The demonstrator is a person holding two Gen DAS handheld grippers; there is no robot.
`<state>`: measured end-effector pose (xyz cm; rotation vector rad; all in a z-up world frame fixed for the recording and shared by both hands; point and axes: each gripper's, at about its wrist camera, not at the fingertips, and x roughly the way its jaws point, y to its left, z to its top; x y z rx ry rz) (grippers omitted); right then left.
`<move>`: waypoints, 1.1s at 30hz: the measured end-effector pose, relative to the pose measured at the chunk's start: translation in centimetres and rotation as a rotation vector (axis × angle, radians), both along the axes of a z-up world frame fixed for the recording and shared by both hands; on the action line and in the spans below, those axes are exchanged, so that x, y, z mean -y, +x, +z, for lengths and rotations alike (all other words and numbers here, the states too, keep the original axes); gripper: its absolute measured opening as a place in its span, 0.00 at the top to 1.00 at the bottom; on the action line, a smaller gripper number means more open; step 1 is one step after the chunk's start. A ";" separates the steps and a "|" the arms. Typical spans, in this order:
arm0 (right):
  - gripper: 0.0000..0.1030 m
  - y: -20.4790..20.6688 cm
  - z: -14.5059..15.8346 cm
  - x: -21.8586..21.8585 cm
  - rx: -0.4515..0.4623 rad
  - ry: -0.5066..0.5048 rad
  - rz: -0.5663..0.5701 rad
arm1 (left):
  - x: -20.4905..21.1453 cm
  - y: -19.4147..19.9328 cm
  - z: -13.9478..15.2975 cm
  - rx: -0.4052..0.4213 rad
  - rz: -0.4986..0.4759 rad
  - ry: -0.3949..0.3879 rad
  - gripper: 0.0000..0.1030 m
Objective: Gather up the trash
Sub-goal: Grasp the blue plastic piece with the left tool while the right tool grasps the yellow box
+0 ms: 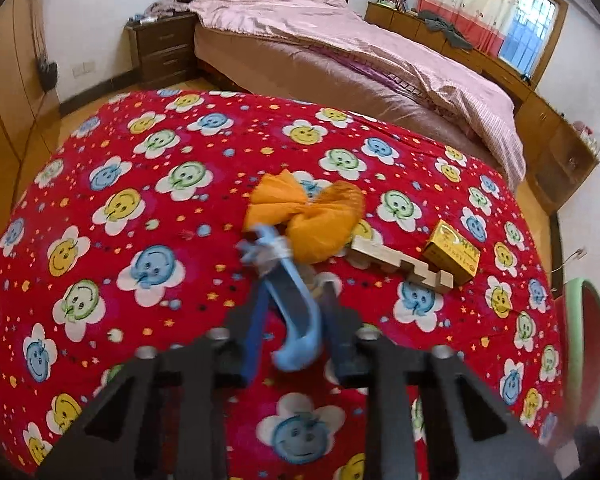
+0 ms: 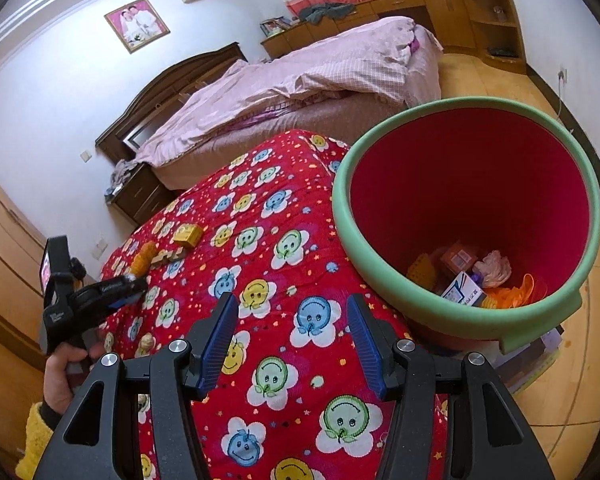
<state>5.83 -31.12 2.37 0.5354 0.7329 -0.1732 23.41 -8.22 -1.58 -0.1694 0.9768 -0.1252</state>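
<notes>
Red cloth printed with smiling flowers (image 1: pixel 148 216) covers the low surface where the trash lies, a bed with a pink quilt (image 1: pixel 340 40) behind it.

In the left wrist view, the left gripper (image 1: pixel 296 304) has its 2 jaws drawn together on a pale blue strip (image 1: pixel 296 320) — blurred, so what it is made of cannot be told. The strip runs up from between the jaws towards a crumpled orange wrapper (image 1: pixel 320 220) lying on the cloth, and its far end appears to reach the wrapper's near edge. Just right of the wrapper sits a notched wooden block (image 1: pixel 400 266), and touching that block's far right end a small yellow box (image 1: pixel 452 252).

The right wrist view shows the right gripper (image 2: pixel 292 344) with its 2 blue-padded fingers (image 2: pixel 220 340) standing apart over the cloth, nothing between them. To its right stands the bin (image 2: pixel 380 264) — green rim, red inside — pressed against the cloth's edge and already holding several pieces: a blue-and-white carton (image 2: pixel 462 290), orange scraps (image 2: pixel 516 292) and a pink crumple (image 2: pixel 496 268), among others too small to name.

At the far left of that view a hand (image 2: pixel 66 376) in a yellow sleeve (image 2: pixel 36 444) holds the left gripper, pointed towards the orange wrapper, the block and the yellow box beyond.
</notes>
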 end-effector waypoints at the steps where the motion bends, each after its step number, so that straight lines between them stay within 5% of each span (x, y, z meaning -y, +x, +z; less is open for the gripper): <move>1: 0.44 0.0 0.2 -0.1 0.002 -0.003 0.001 | -0.5 0.0 0.0 -0.013 -0.006 -0.032 0.83; 16: 0.44 4.1 2.6 -4.3 -0.006 -0.051 0.097 | -6.6 -0.9 4.8 0.099 -0.037 -0.064 0.83; 33: 0.44 14.9 -0.2 -9.9 -0.094 -0.085 0.125 | -10.3 2.3 1.3 0.168 0.047 -0.120 0.83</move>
